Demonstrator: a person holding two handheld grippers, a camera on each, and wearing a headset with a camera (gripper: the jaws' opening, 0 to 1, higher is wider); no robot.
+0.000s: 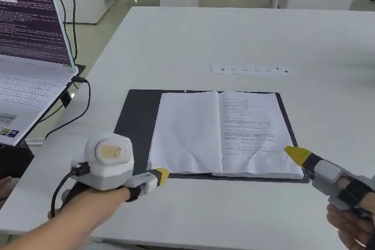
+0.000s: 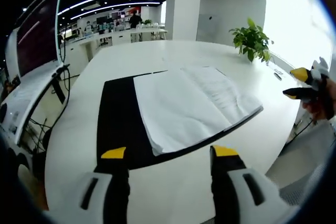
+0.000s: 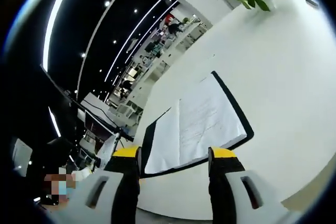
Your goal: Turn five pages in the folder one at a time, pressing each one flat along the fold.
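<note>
Flanking the folder's (image 1: 139,126) near edge, left gripper (image 1: 158,176) and right gripper (image 1: 298,155) point inward, jaws wide apart.

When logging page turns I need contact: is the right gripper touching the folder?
Apart. The left gripper view shows bare table between the right gripper and the folder.

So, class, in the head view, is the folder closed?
No, the folder lies open, a blank page on the left and a printed page on the right.

Bright, even light (fisheye-warped edges) — soft shadows
</note>
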